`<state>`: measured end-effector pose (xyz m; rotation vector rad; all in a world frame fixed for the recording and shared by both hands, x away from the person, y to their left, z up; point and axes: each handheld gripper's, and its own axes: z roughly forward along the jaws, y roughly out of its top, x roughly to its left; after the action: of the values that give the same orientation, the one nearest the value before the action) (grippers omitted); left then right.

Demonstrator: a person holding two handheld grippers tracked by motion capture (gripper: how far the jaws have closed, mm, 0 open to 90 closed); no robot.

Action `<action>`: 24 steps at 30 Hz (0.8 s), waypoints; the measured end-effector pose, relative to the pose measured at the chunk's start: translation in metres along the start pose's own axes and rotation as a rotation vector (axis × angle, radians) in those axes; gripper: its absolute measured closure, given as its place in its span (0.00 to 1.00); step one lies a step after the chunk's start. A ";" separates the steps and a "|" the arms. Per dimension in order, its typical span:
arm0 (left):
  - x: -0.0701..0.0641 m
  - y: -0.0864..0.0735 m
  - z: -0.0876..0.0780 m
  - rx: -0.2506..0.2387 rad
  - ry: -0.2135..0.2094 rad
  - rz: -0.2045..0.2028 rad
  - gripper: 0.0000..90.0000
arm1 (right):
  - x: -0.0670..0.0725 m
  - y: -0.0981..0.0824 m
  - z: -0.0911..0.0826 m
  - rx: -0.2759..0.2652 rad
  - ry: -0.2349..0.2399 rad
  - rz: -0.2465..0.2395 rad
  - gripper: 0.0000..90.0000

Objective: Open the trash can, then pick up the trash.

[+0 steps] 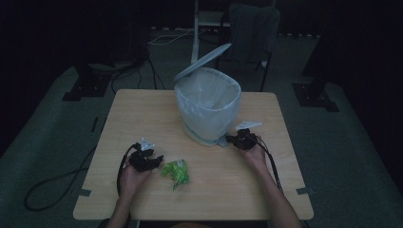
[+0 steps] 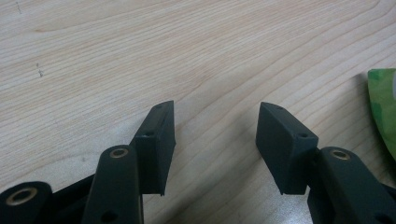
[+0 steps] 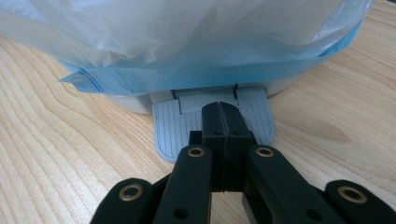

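Observation:
A small white pedal bin [image 1: 209, 107] lined with a clear plastic bag [image 3: 187, 42] stands at the middle of the wooden table, its lid [image 1: 202, 61] raised. My right gripper [image 1: 231, 138] is shut, and its closed tips [image 3: 223, 106] rest on the bin's grey ribbed pedal [image 3: 168, 126]. A crumpled green wrapper [image 1: 176, 172] lies on the table near the front. Just left of it my left gripper [image 1: 158, 159] stands open, with bare wood between its jaws [image 2: 215, 109]. The wrapper's edge [image 2: 384, 107] shows beyond the right jaw.
The table [image 1: 142, 114] has bare wood to the left of the bin and along the front. Cables [image 1: 57, 185] trail on the dark floor at the left. A chair [image 1: 252, 33] stands behind the table.

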<state>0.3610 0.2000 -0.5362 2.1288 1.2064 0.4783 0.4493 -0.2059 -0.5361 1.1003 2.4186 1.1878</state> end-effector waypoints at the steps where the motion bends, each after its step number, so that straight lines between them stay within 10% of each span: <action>1: 0.000 0.000 0.000 -0.001 -0.006 -0.006 0.53 | 0.000 0.000 0.000 -0.001 -0.001 0.000 1.00; 24: -0.001 -0.006 -0.044 -0.121 -0.092 -0.064 0.55 | -0.001 -0.001 0.000 -0.010 0.003 0.016 1.00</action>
<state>0.3307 0.2167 -0.5081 1.9819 1.1609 0.4095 0.4490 -0.2071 -0.5372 1.1180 2.4075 1.2065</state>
